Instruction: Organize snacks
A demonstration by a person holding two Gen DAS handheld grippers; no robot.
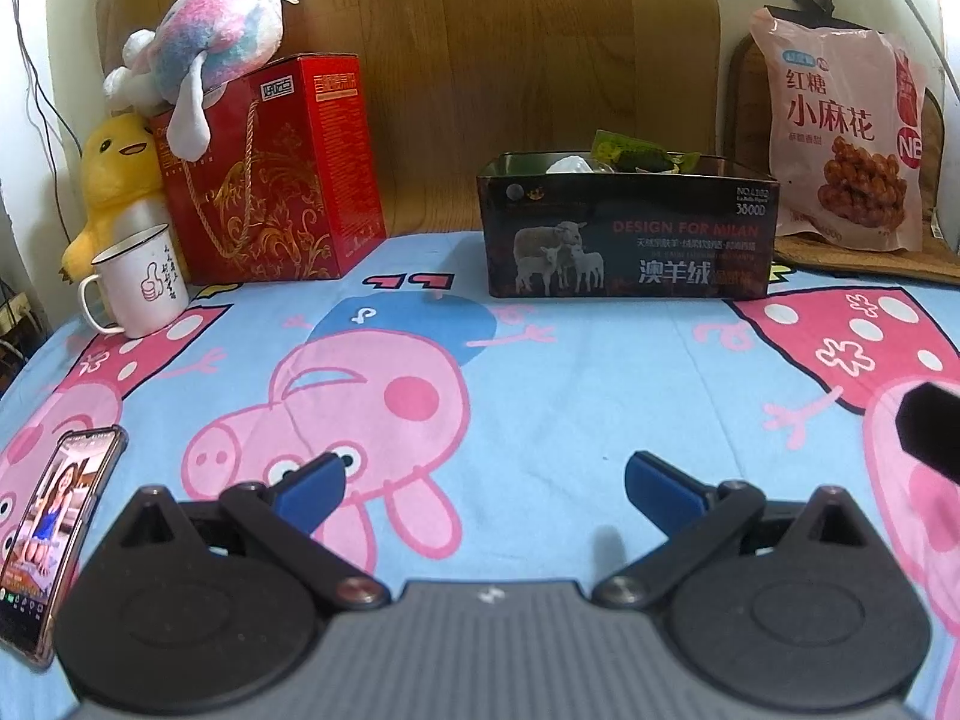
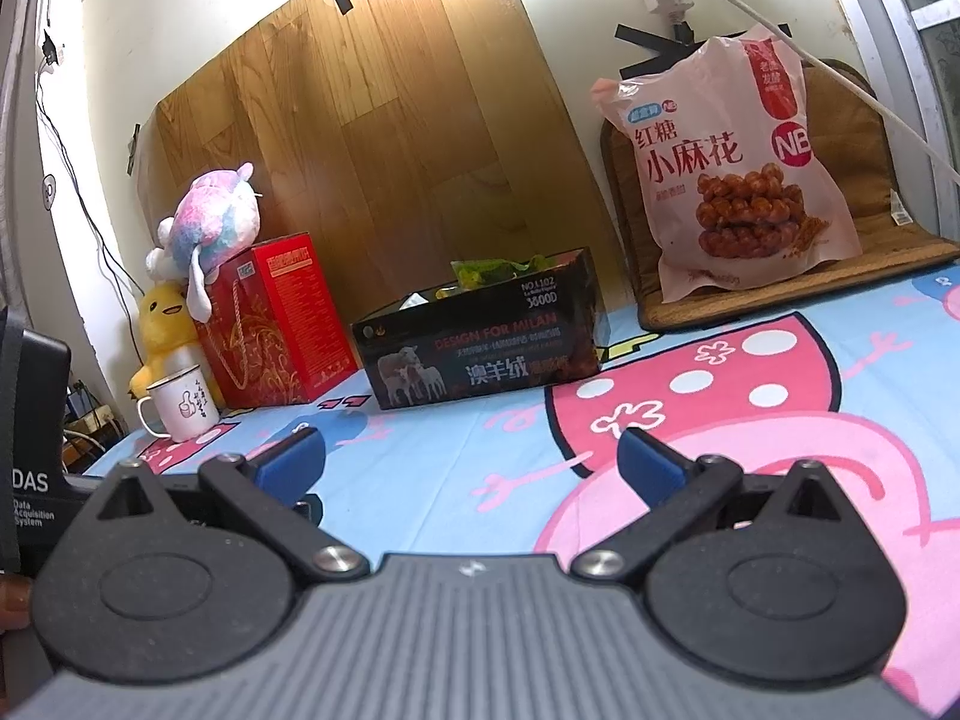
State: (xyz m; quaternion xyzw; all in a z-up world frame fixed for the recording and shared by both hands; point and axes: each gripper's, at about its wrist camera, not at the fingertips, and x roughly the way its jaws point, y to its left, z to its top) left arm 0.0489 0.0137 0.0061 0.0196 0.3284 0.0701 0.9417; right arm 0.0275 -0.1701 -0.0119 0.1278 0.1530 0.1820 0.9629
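Note:
A dark cardboard box [image 1: 627, 228] with sheep printed on it stands at the back of the cartoon-pig cloth; green and white snack packets [image 1: 630, 153] poke out of its top. It also shows in the right wrist view [image 2: 480, 339]. A large pink snack bag [image 1: 846, 132] leans against the wall at the back right, also in the right wrist view [image 2: 732, 162]. My left gripper [image 1: 483, 474] is open and empty, low over the cloth well in front of the box. My right gripper [image 2: 471, 450] is open and empty, to the right of the left one.
A red gift box [image 1: 282, 174] with plush toys [image 1: 198, 54] on and beside it stands at the back left. A white enamel mug [image 1: 141, 282] sits in front of it. A phone [image 1: 51, 534] lies at the left edge. A brown mat [image 2: 828, 276] lies under the pink bag.

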